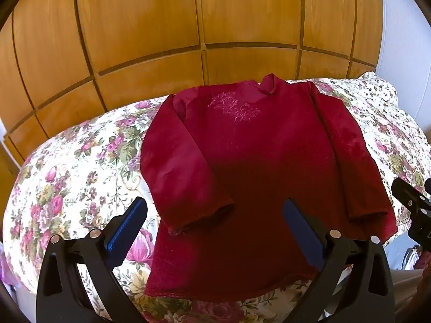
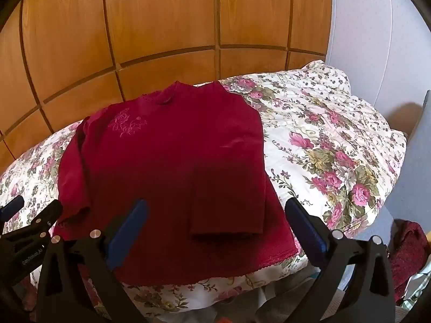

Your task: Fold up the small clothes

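Sweater [image 1: 258, 167]: soft, light, limp; spread flat on the bed [image 1: 75, 167], sleeves folded in.
Hold: pinch hem corners, likely.
Left claw [image 1: 215, 231]: wide open, empty.
Right claw [image 2: 215, 231]: wide open, empty.

Red sweater [image 2: 167, 167] flat on floral bedspread [image 2: 323, 140], right tool [image 2: 215, 215] spread wide above hem.

— What do we have under everything?

— We see a bed [image 1: 80, 167], covered by a cream quilt [image 2: 323, 134] printed with pink roses and green leaves.

— And lying on it?

— We find one dark red long-sleeved top [image 1: 256, 161], front up, embroidered flowers [image 1: 235, 106] near its collar, both sleeves folded onto the body, its hem at the near edge.
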Tool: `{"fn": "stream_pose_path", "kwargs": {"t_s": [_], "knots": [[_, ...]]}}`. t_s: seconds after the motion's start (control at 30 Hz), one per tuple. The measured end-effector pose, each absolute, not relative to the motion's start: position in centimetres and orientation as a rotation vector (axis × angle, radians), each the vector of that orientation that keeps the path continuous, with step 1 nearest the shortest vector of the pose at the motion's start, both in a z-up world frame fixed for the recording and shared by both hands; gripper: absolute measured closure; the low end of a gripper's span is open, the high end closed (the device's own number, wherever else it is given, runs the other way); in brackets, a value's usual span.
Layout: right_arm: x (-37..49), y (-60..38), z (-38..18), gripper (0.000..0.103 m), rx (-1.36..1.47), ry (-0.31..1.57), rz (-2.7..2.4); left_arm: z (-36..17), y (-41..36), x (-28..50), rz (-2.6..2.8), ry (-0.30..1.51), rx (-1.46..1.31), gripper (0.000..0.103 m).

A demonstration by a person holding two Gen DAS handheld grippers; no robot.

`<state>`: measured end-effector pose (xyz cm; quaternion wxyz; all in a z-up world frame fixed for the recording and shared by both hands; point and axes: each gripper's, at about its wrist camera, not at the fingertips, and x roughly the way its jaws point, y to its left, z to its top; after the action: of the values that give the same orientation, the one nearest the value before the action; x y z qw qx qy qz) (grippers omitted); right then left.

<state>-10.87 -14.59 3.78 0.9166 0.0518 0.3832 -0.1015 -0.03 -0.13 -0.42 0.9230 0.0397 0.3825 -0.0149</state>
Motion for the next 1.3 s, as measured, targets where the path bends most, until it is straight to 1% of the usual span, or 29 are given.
{"fn": "stream_pose_path", "kwargs": {"t_s": [1.3], "knots": [[-10.92,-14.60,3.63,0.002,0.105,0.801,-0.202,-0.96,-0.15,-0.10,-0.038,0.809,0.082,0.003]]}}
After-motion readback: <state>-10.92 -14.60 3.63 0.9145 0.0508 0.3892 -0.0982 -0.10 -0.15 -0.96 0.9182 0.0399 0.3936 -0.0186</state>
